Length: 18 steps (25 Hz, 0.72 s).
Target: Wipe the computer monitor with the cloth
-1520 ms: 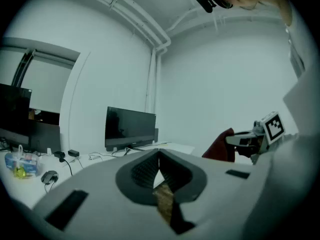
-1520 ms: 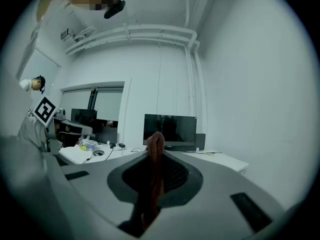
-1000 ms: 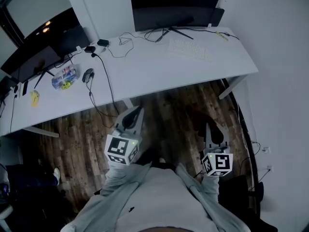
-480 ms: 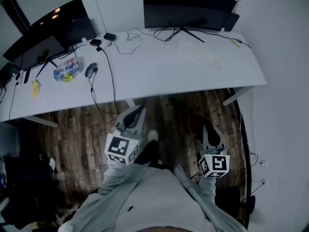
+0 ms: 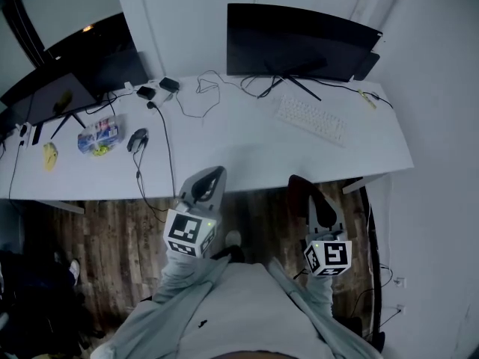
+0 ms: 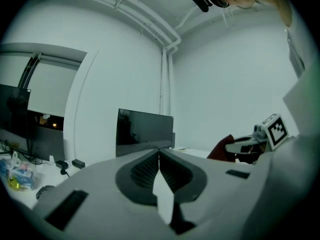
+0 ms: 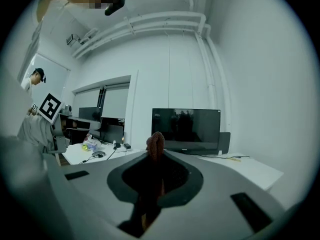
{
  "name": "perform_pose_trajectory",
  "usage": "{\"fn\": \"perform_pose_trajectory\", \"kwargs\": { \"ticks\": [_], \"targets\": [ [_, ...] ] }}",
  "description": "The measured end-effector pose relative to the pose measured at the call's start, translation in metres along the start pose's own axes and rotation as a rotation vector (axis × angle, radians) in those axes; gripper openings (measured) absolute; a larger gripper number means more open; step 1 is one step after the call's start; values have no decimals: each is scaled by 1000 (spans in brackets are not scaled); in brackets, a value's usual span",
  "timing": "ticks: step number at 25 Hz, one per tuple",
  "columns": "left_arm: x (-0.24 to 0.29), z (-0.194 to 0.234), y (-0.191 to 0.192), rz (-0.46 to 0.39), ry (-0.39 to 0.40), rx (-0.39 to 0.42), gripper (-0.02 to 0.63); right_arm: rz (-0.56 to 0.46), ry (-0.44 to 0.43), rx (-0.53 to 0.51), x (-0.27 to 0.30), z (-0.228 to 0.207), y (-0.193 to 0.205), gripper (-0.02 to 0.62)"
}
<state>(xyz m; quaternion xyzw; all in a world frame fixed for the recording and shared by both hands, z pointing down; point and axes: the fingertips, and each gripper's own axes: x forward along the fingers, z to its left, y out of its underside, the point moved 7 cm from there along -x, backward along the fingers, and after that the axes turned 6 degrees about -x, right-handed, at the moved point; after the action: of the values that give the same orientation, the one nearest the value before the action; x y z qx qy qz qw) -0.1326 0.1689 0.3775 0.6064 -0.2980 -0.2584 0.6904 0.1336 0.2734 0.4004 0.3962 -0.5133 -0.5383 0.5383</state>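
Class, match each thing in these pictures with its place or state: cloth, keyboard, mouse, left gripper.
Things:
1 cloth
2 keyboard
3 mouse
4 left gripper

Places or states:
A shut, nothing between its jaws
B on the desk, in front of the monitor
C clamped in the right gripper
D on the desk's left part

Pairs: 1-C, 2-B, 3-D, 4-A

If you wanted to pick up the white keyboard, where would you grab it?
Probably its near long edge, coming from the front of the desk: the keyboard lies flat and thin, angled before the monitor. Use the empty left gripper; the right gripper holds the cloth.
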Motion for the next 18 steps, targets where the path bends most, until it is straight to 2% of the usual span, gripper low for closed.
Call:
{"fn": "perform_pose_trajectory", "kwargs": {
  "ticks": [8,18],
  "targets": [
    [57,38,-4,0,22,-10,21,20,13,-1,59,-16,-7,38],
    [110,49,11,62,25,-32,21,64,14,35,103,-48,14,38]
  ]
}}
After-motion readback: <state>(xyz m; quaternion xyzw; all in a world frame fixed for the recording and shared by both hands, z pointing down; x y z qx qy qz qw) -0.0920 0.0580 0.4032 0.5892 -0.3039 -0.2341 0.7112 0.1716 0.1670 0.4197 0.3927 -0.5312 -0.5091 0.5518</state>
